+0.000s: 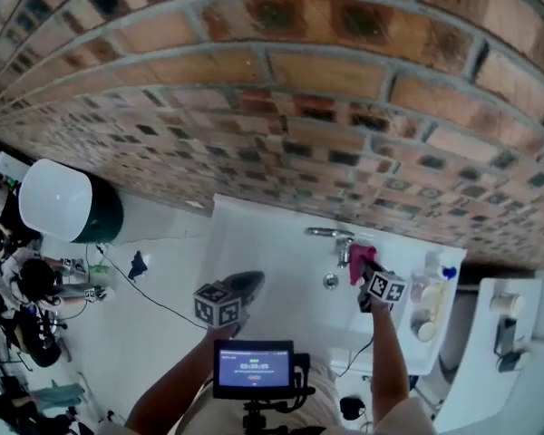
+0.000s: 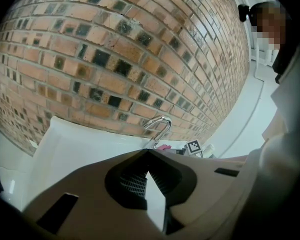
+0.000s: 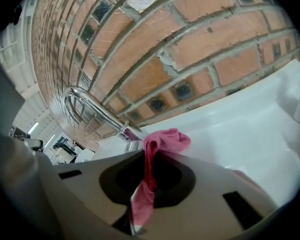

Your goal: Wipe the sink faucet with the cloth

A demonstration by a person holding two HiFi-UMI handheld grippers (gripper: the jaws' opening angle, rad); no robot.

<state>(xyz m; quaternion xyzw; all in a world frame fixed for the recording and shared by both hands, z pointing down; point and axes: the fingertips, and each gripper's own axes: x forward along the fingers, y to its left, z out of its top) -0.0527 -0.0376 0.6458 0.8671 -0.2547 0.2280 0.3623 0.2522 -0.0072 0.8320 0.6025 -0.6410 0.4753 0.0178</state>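
The right hand-held gripper pinches a pink cloth beside the faucet; the left hand-held gripper hovers clenched, empty, over the sink.

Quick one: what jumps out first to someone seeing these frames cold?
The pink cloth pinched in the right claw, close beside the chrome faucet at the back of the white sink. Behind them, the brick wall fills the upper part of every view. The left claw is shut and empty, held in front of the sink.
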